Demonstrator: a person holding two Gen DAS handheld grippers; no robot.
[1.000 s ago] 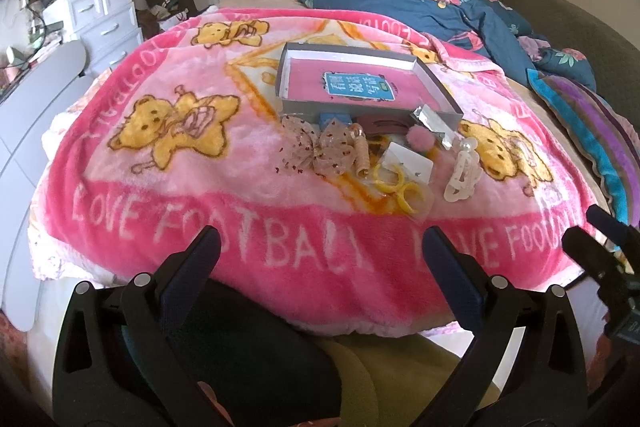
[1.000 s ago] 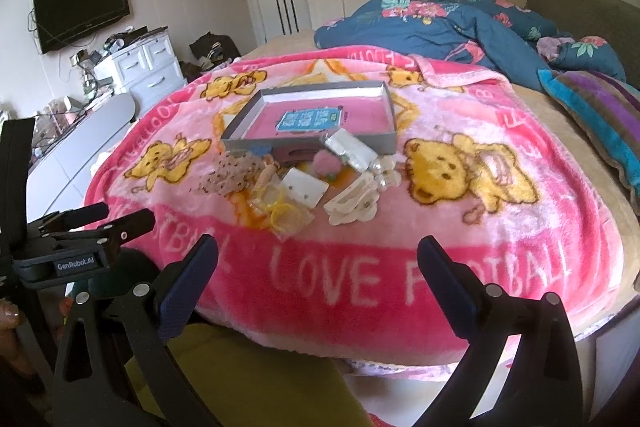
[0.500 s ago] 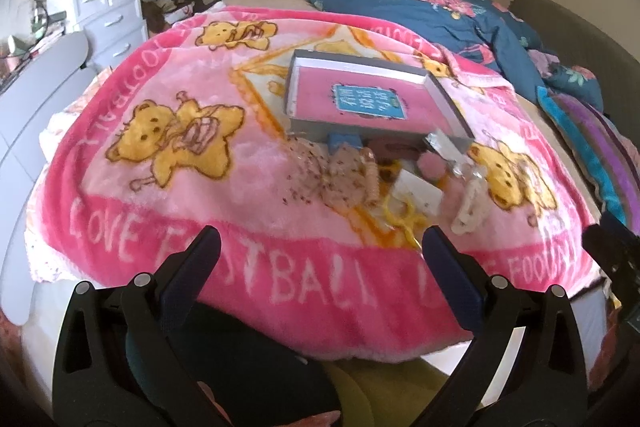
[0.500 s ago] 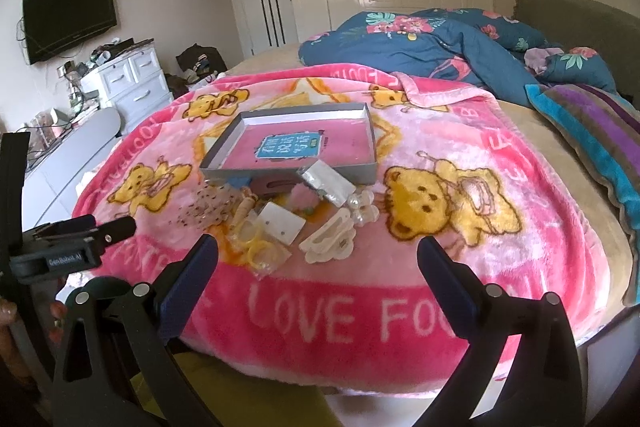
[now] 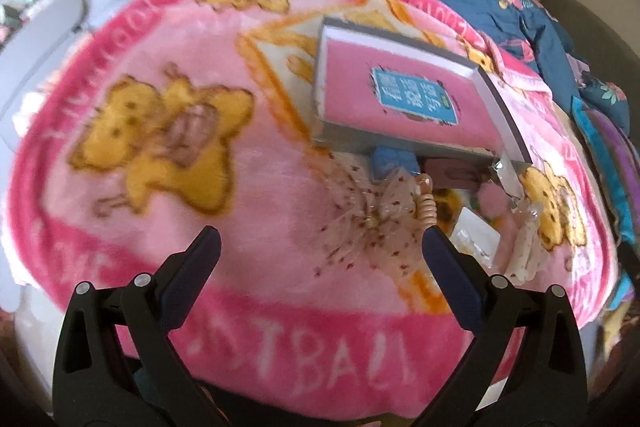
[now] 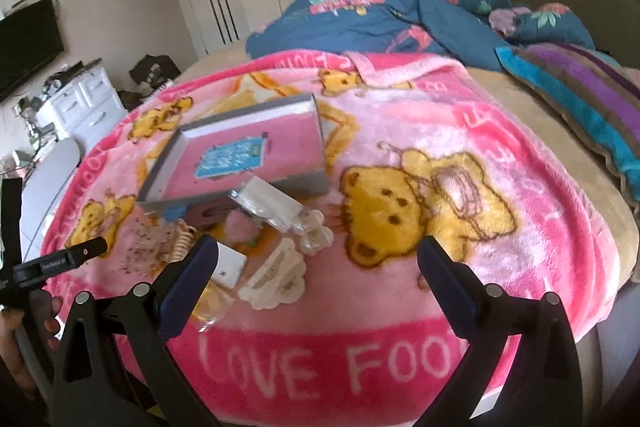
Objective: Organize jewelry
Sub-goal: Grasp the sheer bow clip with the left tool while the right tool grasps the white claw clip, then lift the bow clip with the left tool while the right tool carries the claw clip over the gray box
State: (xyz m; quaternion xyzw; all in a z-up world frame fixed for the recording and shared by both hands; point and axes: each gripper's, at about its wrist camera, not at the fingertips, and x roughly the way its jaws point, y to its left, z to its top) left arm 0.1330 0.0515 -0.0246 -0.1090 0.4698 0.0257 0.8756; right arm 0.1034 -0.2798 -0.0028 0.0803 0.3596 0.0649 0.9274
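Both grippers, left (image 5: 320,247) and right (image 6: 316,255), jaws wide and empty, have advanced toward the sheer spotted bow (image 5: 368,223); picking begins.

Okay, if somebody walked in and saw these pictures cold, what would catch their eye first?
Probably the bright pink teddy-bear blanket spread over the bed, with the shallow grey tray lying on it, pink inside with a blue label. Just in front of the tray sits a jumble of hair accessories, among them a sheer dotted bow and a cream claw clip. Both the left claw and the right claw hang open and empty above the blanket's near edge.
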